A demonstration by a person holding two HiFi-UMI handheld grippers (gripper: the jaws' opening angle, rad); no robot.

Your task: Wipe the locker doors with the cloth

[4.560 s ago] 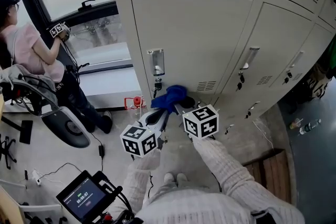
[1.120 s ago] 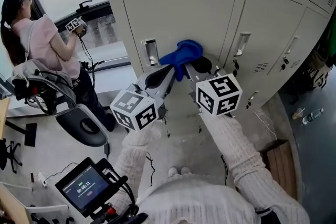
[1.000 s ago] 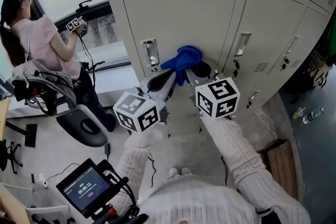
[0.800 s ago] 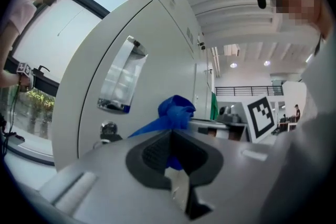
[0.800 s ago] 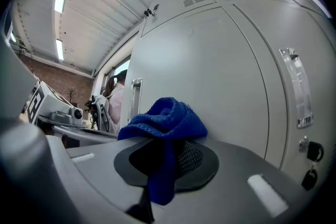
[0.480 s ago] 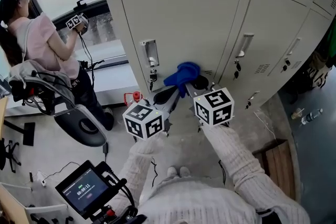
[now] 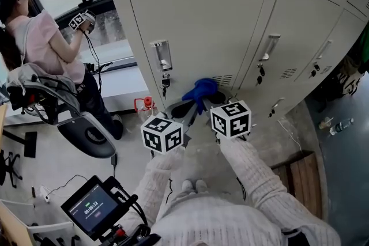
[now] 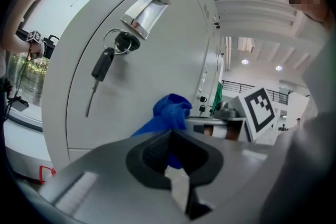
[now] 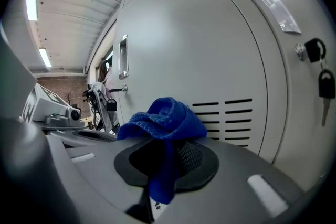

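Observation:
A blue cloth (image 7: 200, 89) is bunched against the lower part of the grey locker door (image 7: 202, 26), beside the vent slots (image 7: 222, 80). My left gripper (image 7: 185, 105) and right gripper (image 7: 210, 98) meet at it from below, both shut on the cloth. In the left gripper view the cloth (image 8: 169, 113) pokes out past the closed jaws of that gripper (image 8: 171, 136), below the handle (image 8: 144, 7) and hanging key (image 8: 102, 68). In the right gripper view the cloth (image 9: 165, 118) is pinched in the gripper (image 9: 164, 148) in front of the vents (image 9: 226, 120).
A person in pink (image 7: 37, 37) sits at the left by the window, with a chair (image 7: 86, 135) close by. A small screen (image 7: 93, 213) is at the lower left. A red object (image 7: 144, 103) lies at the locker's foot. More lockers (image 7: 311, 49) and a bottle (image 7: 340, 125) are on the right.
Both grippers and the cloth have slid down the door, from about handle height to the vent slots near its bottom. They stay shut on the cloth.

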